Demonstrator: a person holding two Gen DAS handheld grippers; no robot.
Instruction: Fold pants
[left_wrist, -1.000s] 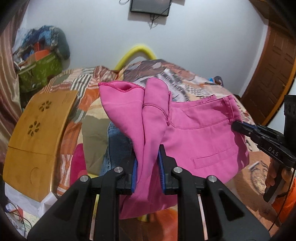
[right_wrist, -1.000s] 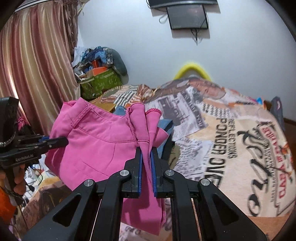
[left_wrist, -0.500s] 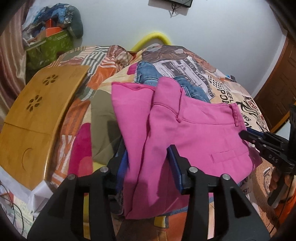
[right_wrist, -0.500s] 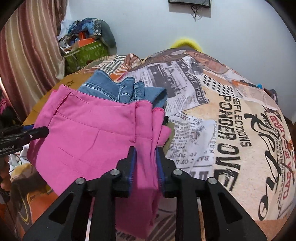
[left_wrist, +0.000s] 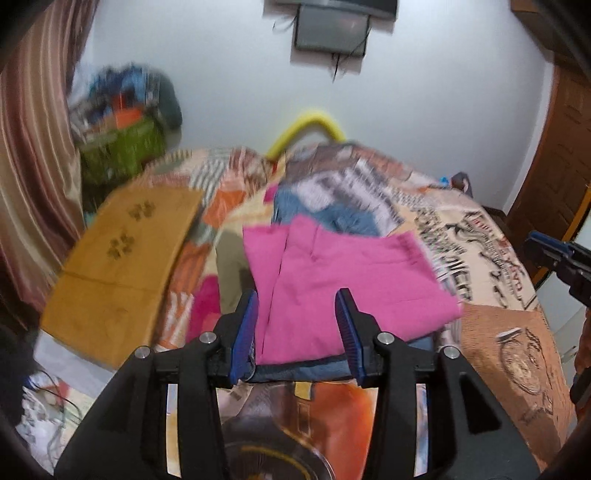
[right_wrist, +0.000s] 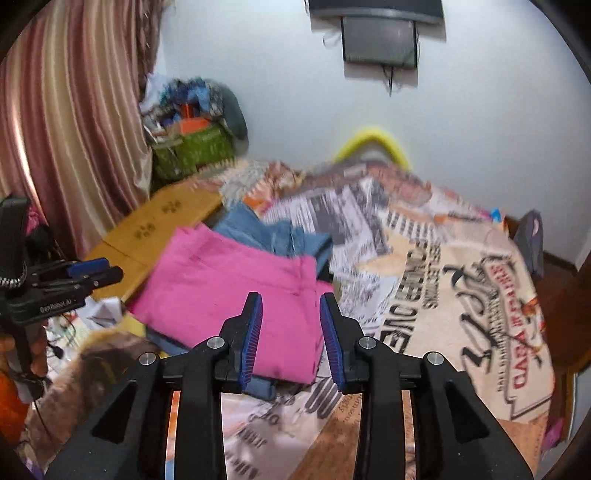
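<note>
Off the bed's left edge, a wooden board (left_wrist: 122, 258) and a heaped green basket (right_wrist: 192, 151) are smeared with blur, so I can't make out what the basket holds. Near the bed's (right_wrist: 461, 295) front left corner the pink pants (left_wrist: 347, 280) lie folded flat on blue jeans (right_wrist: 273, 232), which are mostly hidden beneath them. The left gripper (left_wrist: 295, 328) and right gripper (right_wrist: 290, 332) both hover over the near edge of the pants with jaws spread and nothing between them, the right one cut off at the frame edge in the left view.
</note>
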